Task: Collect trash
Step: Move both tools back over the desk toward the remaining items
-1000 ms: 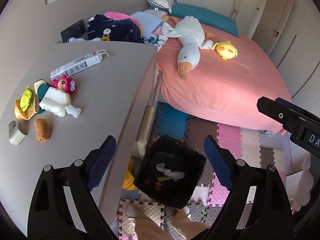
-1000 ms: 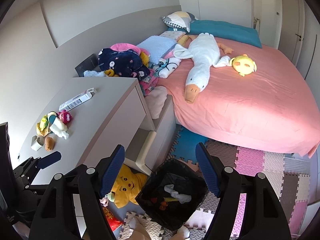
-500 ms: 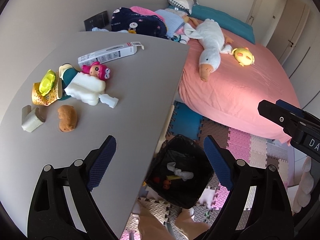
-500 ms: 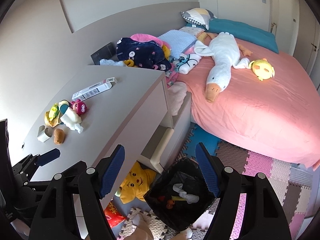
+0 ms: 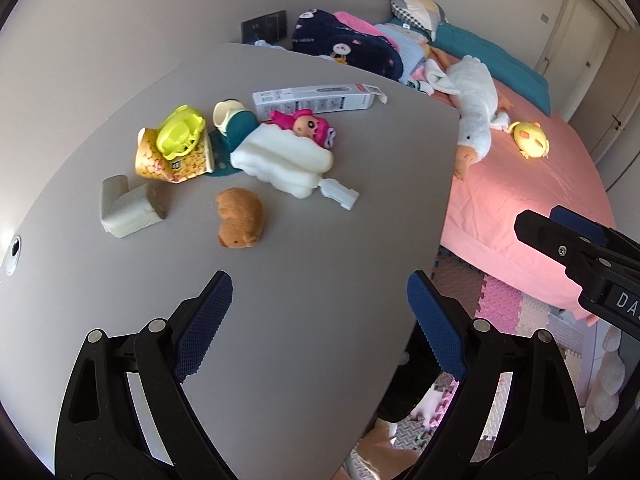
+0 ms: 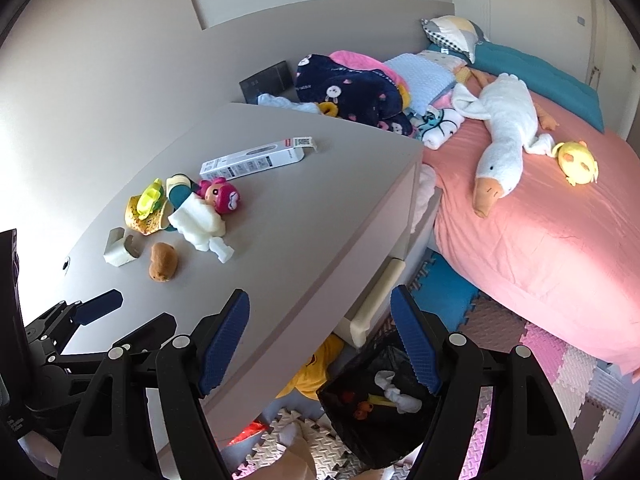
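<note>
My left gripper (image 5: 318, 292) hangs open over the near part of the grey table (image 5: 304, 352), with nothing between its blue pads. Further back on the table lie a brown plush toy (image 5: 240, 218), a grey foam corner piece (image 5: 128, 208), white foam (image 5: 284, 160), a white plastic piece (image 5: 338, 194), a patterned paper cup (image 5: 176, 160) with a yellow-green toy, a pink doll (image 5: 312, 128) and a long white box (image 5: 316, 100). My right gripper (image 6: 320, 304) is open and empty above the table's edge. The black trash bin (image 6: 380, 400), on the floor below, holds white crumpled trash.
A pink bed (image 6: 540, 240) with a white goose plush (image 6: 500, 140) and a yellow plush (image 6: 578, 162) fills the right. Piled clothes (image 6: 348, 92) lie behind the table. Foam puzzle mats (image 6: 560, 360) cover the floor. A yellow plush (image 6: 316, 376) sits under the table beside the bin.
Both grippers have moved sideways from above the bin towards the table. The table items now sit nearer the middle of both views, and the bin has left the left wrist view. Jaw openings are unchanged.
</note>
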A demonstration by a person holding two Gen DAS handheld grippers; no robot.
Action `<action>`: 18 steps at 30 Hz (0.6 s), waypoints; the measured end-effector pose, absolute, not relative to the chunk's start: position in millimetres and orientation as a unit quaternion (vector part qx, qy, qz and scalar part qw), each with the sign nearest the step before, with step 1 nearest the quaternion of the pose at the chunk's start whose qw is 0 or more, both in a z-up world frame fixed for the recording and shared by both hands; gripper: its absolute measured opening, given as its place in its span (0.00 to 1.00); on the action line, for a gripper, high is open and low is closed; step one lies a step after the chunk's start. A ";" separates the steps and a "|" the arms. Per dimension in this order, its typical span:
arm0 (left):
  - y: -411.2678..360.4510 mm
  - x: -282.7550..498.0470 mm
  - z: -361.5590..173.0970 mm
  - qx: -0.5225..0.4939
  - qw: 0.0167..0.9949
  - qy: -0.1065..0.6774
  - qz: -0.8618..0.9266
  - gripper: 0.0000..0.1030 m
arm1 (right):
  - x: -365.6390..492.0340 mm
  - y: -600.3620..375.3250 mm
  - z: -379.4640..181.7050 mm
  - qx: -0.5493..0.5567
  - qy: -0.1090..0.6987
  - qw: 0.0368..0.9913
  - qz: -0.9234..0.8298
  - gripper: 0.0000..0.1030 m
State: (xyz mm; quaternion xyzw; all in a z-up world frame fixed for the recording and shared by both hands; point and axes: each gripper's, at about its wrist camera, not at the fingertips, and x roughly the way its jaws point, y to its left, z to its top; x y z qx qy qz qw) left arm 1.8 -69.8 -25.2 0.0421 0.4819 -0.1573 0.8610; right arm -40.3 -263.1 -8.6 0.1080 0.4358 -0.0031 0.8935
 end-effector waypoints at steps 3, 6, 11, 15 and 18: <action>-54.1 4.7 -26.3 0.034 0.863 0.483 -0.144 0.84 | -30.7 -249.9 -9.2 0.103 0.438 0.893 0.010 0.72; -39.2 8.6 -27.2 0.027 0.864 0.485 -0.132 0.84 | -22.7 -239.0 -11.5 0.099 0.441 0.892 0.021 0.73; -16.5 13.9 -29.4 0.015 0.864 0.489 -0.116 0.84 | -8.1 -219.3 -14.7 0.092 0.447 0.889 0.040 0.73; -1.3 20.3 -31.1 0.008 0.865 0.491 -0.106 0.84 | 5.2 -202.5 -17.5 0.083 0.450 0.887 0.057 0.74; 8.9 25.9 -32.5 0.003 0.865 0.492 -0.099 0.84 | 15.2 -190.4 -19.8 0.075 0.453 0.885 0.068 0.74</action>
